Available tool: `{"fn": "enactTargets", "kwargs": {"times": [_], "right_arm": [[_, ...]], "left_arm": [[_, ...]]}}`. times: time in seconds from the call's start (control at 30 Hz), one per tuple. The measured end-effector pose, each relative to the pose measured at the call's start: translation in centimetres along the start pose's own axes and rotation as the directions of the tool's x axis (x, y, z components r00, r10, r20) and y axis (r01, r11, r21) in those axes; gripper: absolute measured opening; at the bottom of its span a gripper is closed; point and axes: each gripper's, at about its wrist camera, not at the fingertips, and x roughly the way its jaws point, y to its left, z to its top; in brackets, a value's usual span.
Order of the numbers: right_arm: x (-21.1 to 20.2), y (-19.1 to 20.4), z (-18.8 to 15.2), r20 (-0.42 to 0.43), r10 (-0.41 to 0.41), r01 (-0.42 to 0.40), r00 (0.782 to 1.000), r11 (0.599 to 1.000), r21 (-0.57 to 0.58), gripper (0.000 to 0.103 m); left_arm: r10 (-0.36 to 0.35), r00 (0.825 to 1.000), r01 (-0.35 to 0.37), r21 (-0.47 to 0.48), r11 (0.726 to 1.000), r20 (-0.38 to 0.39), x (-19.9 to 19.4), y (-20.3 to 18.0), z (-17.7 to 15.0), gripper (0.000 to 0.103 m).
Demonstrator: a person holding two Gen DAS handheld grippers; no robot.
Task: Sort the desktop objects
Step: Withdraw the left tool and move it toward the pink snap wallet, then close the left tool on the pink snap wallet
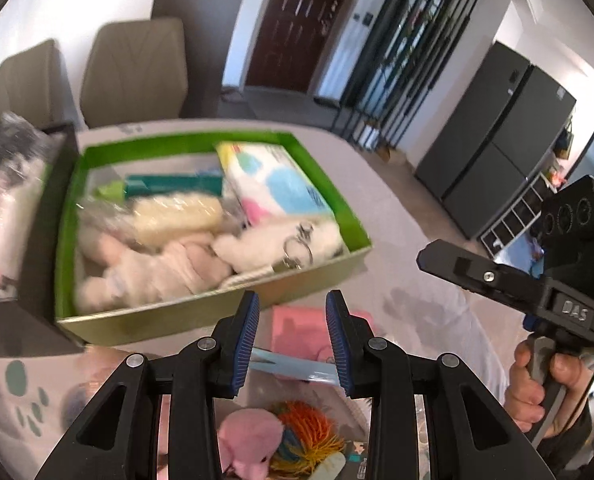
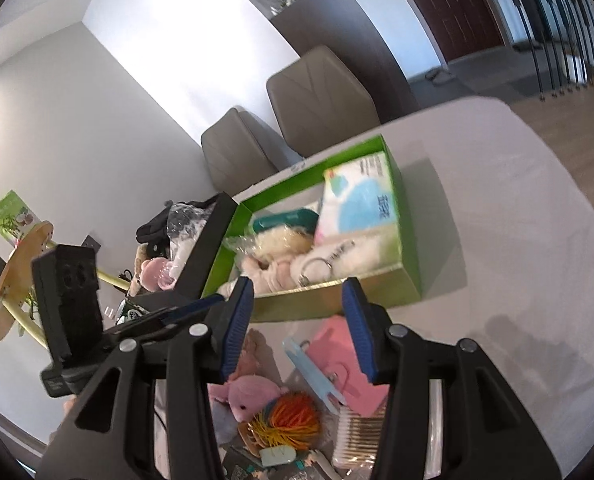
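Left wrist view gives me my left claw (image 1: pixel 293 336) hanging over the pale grey worktop (image 1: pixel 417 280), its blue ribbed pads (image 1: pixel 249 336) drawn in as near together as they go, with a slim gap left and nothing gripped. Beyond the tips sits the green open cardboard box (image 1: pixel 337 208), filled with a white fluffy plush toy with a metal key ring (image 1: pixel 281 240), a pale pink plush toy (image 1: pixel 165 264), a cream toy in clear wrap (image 1: pixel 177 216), a teal flat packet (image 1: pixel 173 186) and a white pack printed with pastel blobs (image 1: pixel 273 184) leaning against the far right wall. Just left of it, touching or nearly so, stands a black box (image 1: pixel 29 312) with wrapped things in it, blurred. Below my claw lie a pink flat case (image 1: pixel 297 328), a light blue plastic strip (image 1: pixel 289 366), a pink plush animal (image 1: pixel 249 440) and an orange and yellow stringy ball (image 1: pixel 309 436). At the right edge a hand (image 1: pixel 537 384) grips the handle of my right claw (image 2: pixel 297 328). From the right wrist view that claw is partly open and empty, above the same loose pile, where the stringy ball (image 2: pixel 293 416) touches the pink plush animal (image 2: pixel 249 396) and a clear box of cotton swabs (image 2: pixel 357 436) lies just right of them. The pink case (image 2: pixel 337 344) lies between the pile and the green box (image 2: pixel 405 208).
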Motion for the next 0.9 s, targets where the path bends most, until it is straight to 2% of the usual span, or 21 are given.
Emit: {"fn": "enactTargets", "kwargs": {"times": [0.13, 0.37, 0.57, 0.9], "right_arm": [[0.4, -2.0, -0.7, -0.043, 0.019, -0.016, 0.999, 0.998, 0.067, 0.047], [1.9, -5.1, -1.9, -0.14, 0.01, 0.016, 0.99, 0.982, 0.187, 0.055], [2.9, -4.8, -2.6, -0.186, 0.002, 0.03, 0.982, 0.985, 0.171, 0.057], [4.1, -5.0, -2.9, -0.229, -0.029, 0.068, 0.973, 0.984, 0.165, 0.058]], "left_arm": [[0.005, 0.998, -0.006, -0.011, 1.0, -0.059, 2.1, 0.0, -0.4, 0.034], [0.003, 0.992, -0.005, -0.013, 1.0, -0.128, 4.4, -0.3, -0.9, 0.034], [0.011, 0.984, -0.017, -0.031, 0.999, -0.177, 5.5, -0.1, -1.3, 0.034], [0.017, 0.977, -0.031, -0.064, 0.997, -0.212, 6.2, 0.6, -1.9, 0.034]]}}
